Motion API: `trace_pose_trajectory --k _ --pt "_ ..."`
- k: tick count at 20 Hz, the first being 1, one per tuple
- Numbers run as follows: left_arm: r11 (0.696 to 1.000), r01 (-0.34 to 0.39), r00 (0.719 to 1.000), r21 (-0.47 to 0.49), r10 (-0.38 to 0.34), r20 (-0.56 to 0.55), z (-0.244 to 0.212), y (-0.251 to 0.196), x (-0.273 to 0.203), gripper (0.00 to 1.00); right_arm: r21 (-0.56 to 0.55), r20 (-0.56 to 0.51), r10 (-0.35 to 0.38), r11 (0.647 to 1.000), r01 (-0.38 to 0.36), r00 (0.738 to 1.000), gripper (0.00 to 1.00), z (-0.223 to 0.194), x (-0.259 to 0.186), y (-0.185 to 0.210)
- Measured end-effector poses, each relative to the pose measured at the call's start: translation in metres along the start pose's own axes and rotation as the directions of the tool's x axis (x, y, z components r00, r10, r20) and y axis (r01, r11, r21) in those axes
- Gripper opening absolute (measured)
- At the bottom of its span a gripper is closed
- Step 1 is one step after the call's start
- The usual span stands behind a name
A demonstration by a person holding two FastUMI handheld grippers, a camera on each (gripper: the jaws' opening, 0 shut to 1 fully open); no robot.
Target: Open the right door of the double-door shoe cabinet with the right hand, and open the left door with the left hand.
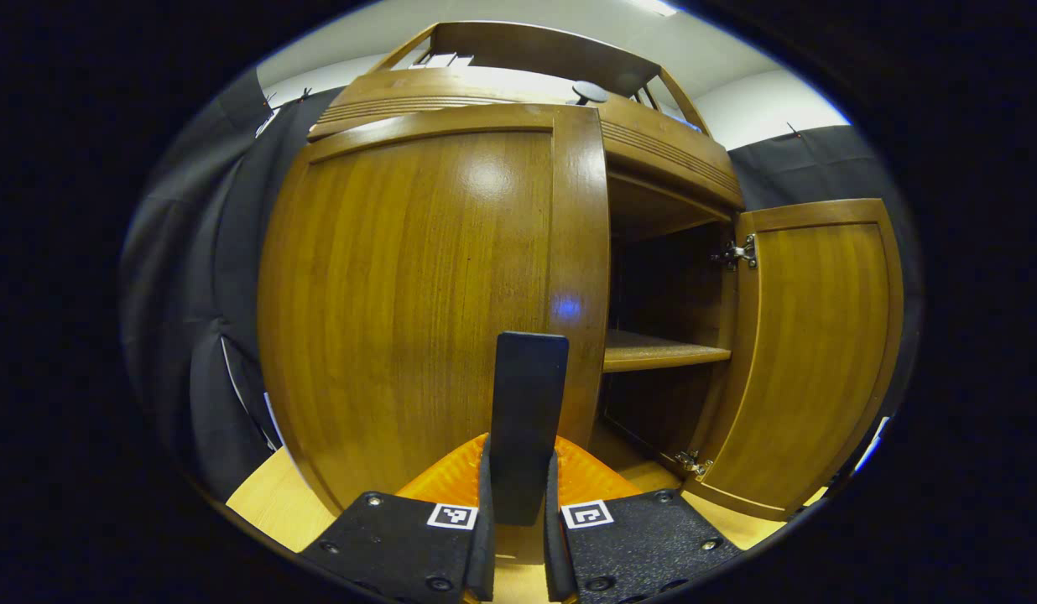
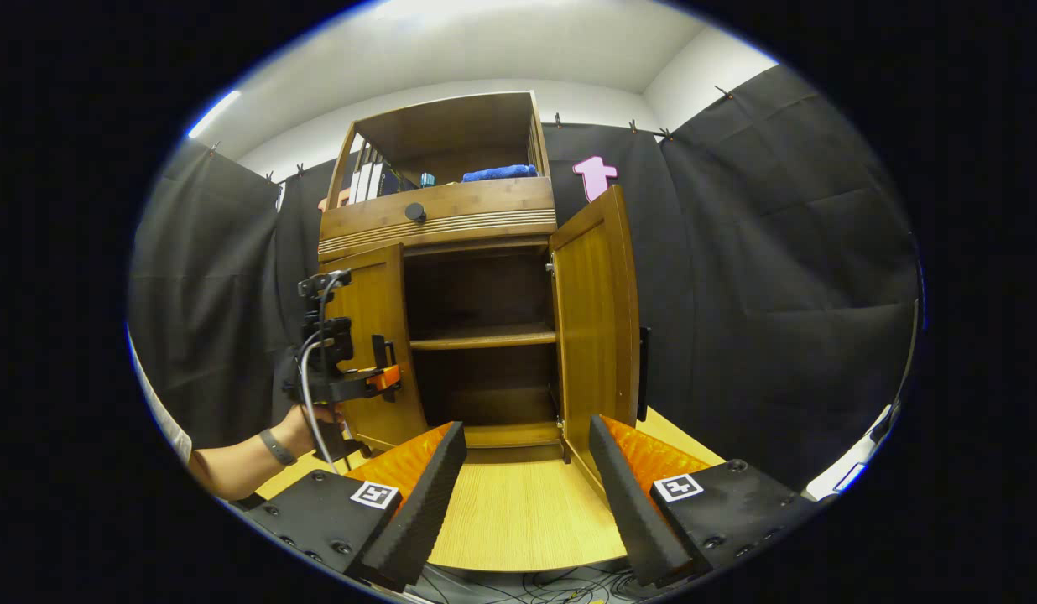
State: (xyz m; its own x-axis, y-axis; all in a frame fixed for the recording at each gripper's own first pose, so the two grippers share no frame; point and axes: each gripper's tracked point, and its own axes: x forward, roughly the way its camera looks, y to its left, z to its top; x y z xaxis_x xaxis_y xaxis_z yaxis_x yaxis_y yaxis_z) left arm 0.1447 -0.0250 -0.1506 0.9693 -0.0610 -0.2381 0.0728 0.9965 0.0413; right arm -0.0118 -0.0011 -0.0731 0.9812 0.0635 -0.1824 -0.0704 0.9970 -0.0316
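The shoe cabinet (image 2: pixel 476 335) stands at the back of a pale wooden counter (image 2: pixel 518 520), with its right door (image 2: pixel 598 327) swung wide and its left door (image 2: pixel 376 344) only partly open. In the left gripper view the left door (image 1: pixel 418 310) looms at twelve o'clock, its free vertical edge running top to bottom just above the left gripper (image 1: pixel 527 419), whose fingers look pressed together around a dark upright handle; whether they truly pinch it I cannot tell for certain, though the grip looks closed on it. The left hand is plainly the nearer one, so the coming pull is judged to swing that edge outward toward eight o'clock. The right gripper (image 2: pixel 527 495) hangs spread and empty, well back from the cabinet, the open right door at about one o'clock from it. Inside, a shelf (image 2: pixel 483 338) crosses the dark interior. Black cloth walls the booth behind.
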Motion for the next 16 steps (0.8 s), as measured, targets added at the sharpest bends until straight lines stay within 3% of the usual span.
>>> trace_pose_trajectory --k 5,6,12,13,14,15,16 --pt "1.000 -0.011 1.000 0.007 0.011 0.002 0.000 0.020 -0.051 0.24 -0.022 0.007 0.016 1.000 -0.016 1.000 0.89 0.003 0.003 0.006" --pt "1.000 -0.015 1.000 0.008 0.015 0.002 -0.001 0.025 -0.058 0.23 -0.024 -0.001 0.023 0.999 -0.023 1.000 0.95 0.000 0.004 0.007" --pt "0.991 -0.133 0.991 0.031 0.133 0.018 0.005 0.071 -0.116 0.23 0.000 -0.002 0.043 0.999 -0.043 0.999 0.95 -0.002 0.007 0.012" --pt "0.989 -0.140 0.990 0.036 0.139 0.020 0.006 0.078 -0.123 0.22 0.000 -0.003 0.048 0.999 -0.048 0.999 0.95 -0.002 0.007 0.013" --pt "0.990 -0.137 0.990 0.035 0.137 0.022 0.007 0.082 -0.127 0.19 0.000 -0.004 0.053 0.999 -0.053 0.999 0.89 -0.002 0.008 0.014" --pt "0.991 -0.130 0.991 0.033 0.129 0.027 0.008 0.086 -0.131 0.17 0.000 -0.003 0.057 0.998 -0.057 0.998 0.89 -0.002 0.009 0.014" --pt "0.993 -0.116 0.993 0.031 0.115 0.033 0.008 0.089 -0.134 0.16 0.000 -0.003 0.060 0.998 -0.060 0.998 0.95 -0.002 0.009 0.014"
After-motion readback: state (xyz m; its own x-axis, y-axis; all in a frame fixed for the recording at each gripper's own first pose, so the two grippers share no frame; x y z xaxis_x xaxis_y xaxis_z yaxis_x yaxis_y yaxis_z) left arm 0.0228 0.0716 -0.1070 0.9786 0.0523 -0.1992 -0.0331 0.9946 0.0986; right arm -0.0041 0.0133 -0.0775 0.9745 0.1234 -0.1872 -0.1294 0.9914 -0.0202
